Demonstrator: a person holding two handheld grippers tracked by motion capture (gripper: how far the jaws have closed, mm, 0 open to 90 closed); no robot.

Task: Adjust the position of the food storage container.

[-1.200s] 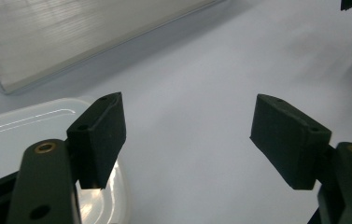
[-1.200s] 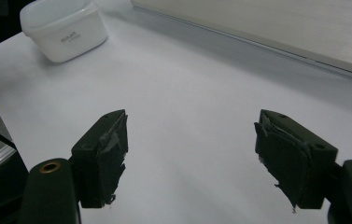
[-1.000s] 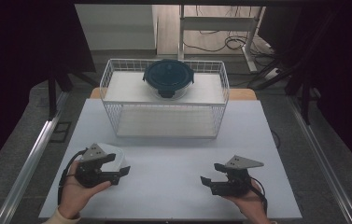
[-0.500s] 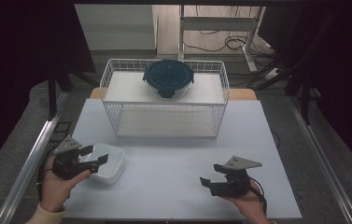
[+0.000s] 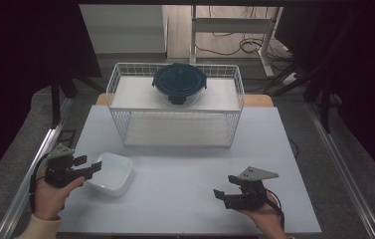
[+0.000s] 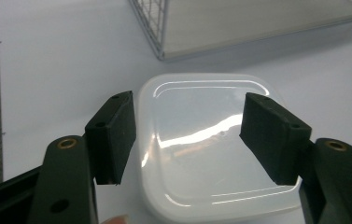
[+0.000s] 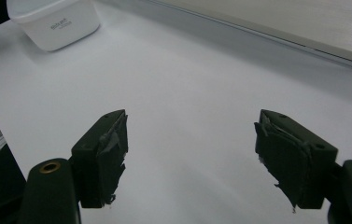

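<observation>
Likely light, stiff, slick: white box (image 6: 211,154) between just-narrowing left gripper (image 6: 197,135) jaws, ungripped; grip its rim. Right gripper (image 7: 190,158) wide, empty.

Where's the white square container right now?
In the high view the white container sits at the table's front left, just before the wire basket, with the open left gripper at its edge.

The white container (image 7: 52,21) was cut off by the right gripper view's top edge (its small printed label probably too blurred to read).
</observation>
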